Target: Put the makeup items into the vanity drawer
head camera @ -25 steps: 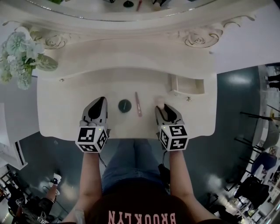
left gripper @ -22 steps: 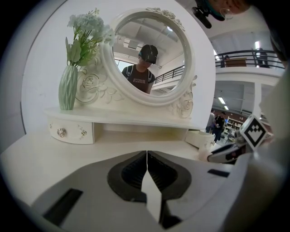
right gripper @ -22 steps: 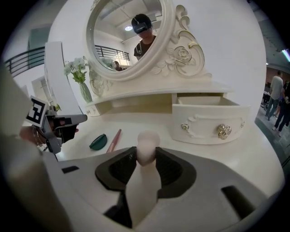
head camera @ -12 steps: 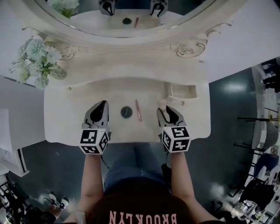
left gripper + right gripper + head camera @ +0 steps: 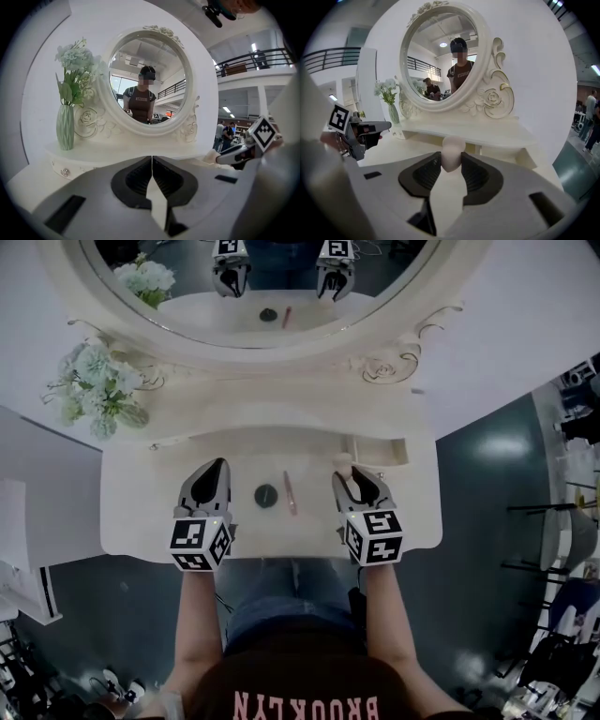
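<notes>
Hovering over the bench (image 5: 141,512), the right tongs (image 5: 452,166) clamp a pale makeup sponge (image 5: 452,149) while the left tongs (image 5: 152,171) sit pressed together, empty, near a dark round compact (image 5: 266,495).

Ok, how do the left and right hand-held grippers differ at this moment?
The left hand-held gripper has its jaws together with nothing between them; the right hand-held gripper is clamped on a pale egg-shaped sponge. The left one sits beside the round dark compact; the right one is near the open drawer. Both are over the vanity top.
</notes>
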The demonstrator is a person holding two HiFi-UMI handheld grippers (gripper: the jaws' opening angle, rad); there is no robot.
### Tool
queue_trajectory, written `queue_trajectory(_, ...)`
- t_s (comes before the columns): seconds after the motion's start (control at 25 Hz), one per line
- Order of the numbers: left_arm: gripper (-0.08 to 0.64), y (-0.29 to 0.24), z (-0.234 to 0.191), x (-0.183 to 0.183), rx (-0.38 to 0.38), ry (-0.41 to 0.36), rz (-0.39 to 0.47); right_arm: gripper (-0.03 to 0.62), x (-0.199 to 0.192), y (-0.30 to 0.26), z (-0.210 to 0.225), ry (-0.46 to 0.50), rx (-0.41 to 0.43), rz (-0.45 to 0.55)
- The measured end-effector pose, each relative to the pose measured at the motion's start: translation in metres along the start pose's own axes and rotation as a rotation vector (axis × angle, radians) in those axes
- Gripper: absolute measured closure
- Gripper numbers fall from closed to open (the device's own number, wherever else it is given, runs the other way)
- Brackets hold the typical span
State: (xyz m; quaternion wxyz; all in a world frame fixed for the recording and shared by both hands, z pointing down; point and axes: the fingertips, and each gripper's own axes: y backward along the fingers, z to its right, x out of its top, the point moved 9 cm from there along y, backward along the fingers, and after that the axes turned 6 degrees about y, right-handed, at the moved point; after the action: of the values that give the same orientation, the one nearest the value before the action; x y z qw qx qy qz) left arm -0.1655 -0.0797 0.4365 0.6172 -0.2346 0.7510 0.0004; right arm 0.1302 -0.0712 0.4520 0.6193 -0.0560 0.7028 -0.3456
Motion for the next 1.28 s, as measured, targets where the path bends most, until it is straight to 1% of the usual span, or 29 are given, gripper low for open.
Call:
queue_trajectory(0.2,0.554,-0.01,0.019,0.005,0.013,-0.007,0.016,0.467,0.007,0.001,0.022,0.012,0.02,0.006)
queue_trajectory(0.4,0.554,-0.024,0.041,0.003,0.026,-0.004,0.012,0.466,0.003,0.005,0.052,0.016,0.021,-0.004)
queue_trajectory(0.68,0.554,-0.046,0.066,-0.001,0.057,0.006,0.006,0.463,-0.008,0.008,0.104,-0.007,-0.014,-0.029)
queue_trajectory(0.88,0.554,-0.058,0.082,-0.004,0.076,-0.004,0.001,0.462,-0.017,0.008,0.137,-0.009,-0.03,-0.055)
queue_trajectory(1.12,0.554,-0.068,0.089,-0.007,0.093,-0.001,-0.008,0.46,-0.028,0.002,0.155,0.026,-0.035,-0.124)
queue_trajectory(1.28,0.554,-0.071,0.089,-0.009,0.096,0.0,-0.01,0.453,-0.035,0.0,0.159,0.02,-0.046,-0.148)
